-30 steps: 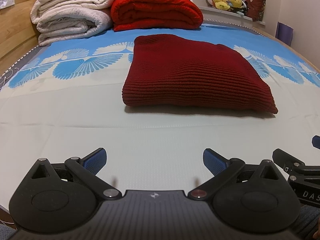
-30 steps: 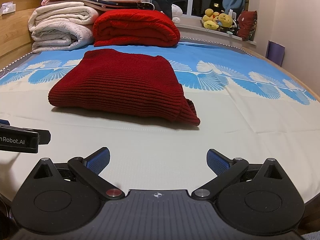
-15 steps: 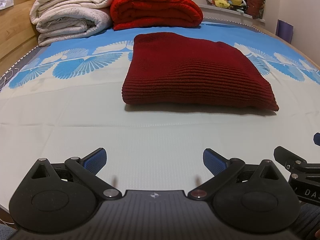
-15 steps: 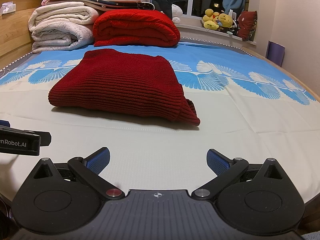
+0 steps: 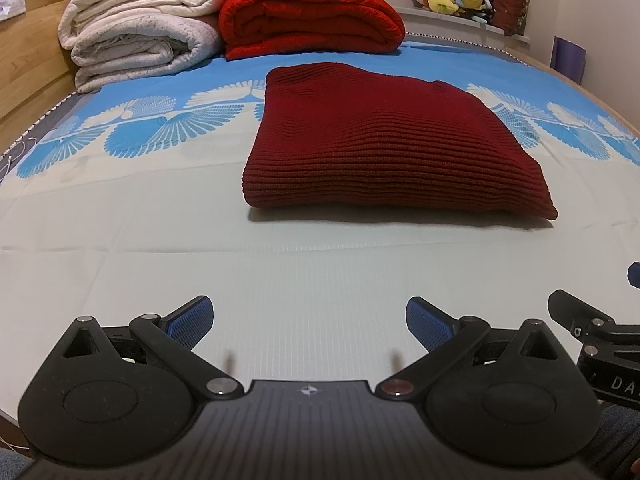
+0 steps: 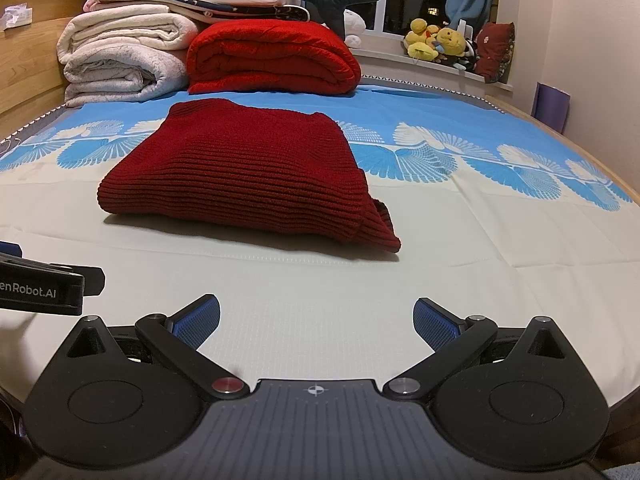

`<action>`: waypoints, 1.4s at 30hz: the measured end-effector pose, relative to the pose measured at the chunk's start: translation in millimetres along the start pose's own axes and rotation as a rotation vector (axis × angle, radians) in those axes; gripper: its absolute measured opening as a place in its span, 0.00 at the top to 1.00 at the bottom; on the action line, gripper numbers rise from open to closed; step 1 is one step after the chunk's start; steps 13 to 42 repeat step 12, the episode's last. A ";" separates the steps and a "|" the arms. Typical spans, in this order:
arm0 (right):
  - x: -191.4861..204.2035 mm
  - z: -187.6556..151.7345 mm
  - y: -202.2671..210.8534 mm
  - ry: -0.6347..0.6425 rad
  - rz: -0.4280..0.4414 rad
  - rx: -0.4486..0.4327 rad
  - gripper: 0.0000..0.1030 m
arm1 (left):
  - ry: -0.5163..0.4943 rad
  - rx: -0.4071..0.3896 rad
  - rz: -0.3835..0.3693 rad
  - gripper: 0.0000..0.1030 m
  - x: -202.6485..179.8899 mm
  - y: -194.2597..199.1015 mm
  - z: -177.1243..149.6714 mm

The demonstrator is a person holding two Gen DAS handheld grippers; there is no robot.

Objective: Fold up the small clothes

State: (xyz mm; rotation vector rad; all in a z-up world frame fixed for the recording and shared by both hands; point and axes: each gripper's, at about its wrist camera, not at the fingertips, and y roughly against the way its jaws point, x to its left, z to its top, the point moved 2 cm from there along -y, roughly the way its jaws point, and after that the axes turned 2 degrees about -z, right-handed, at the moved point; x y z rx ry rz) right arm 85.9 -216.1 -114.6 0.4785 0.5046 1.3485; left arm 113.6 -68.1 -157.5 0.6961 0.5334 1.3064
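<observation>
compared with a second ago, little has changed: in your left wrist view the dark red knitted sweater (image 5: 384,140) sits a touch higher in the picture than it did, and in your right wrist view it lies just as it did. the folded shape of the sweater is the same in both.

your left gripper (image 5: 310,318) has its blue-padded fingers spread wide with nothing between them, hovering over the pale part of the bed sheet (image 5: 140,248) on the near side of the sweater and well apart from it. your right gripper (image 6: 316,320) is spread just as wide, also with nothing in its grasp, also on the near side of the sweater. the two tools are side by side; each shows at the edge of the other's view.

the sweater lies folded into a thick rectangle on the sheet, its far edge over the blue fan-patterned band. one thicker fold sticks out at its near right corner (image 6: 382,226).

beyond the sweater, at the head of the bed, a folded red blanket (image 6: 272,60) lies beside a stack of white quilts (image 6: 120,60). further right of the sweater, plush toys (image 6: 436,42) sit on the window sill.

there are no containers in either view.
</observation>
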 end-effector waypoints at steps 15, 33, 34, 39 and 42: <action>1.0 2.3 2.8 -0.015 0.026 -0.009 0.01 | -0.010 -0.006 0.007 0.00 -1.4 1.5 -1.0; 1.0 2.3 2.8 -0.015 0.026 -0.009 0.01 | -0.010 -0.006 0.007 0.00 -1.4 1.5 -1.0; 1.0 2.3 2.8 -0.015 0.026 -0.009 0.01 | -0.010 -0.006 0.007 0.00 -1.4 1.5 -1.0; 1.0 2.3 2.8 -0.015 0.026 -0.009 0.01 | -0.010 -0.006 0.007 0.00 -1.4 1.5 -1.0; 1.0 2.3 2.8 -0.015 0.026 -0.009 0.01 | -0.010 -0.006 0.007 0.00 -1.4 1.5 -1.0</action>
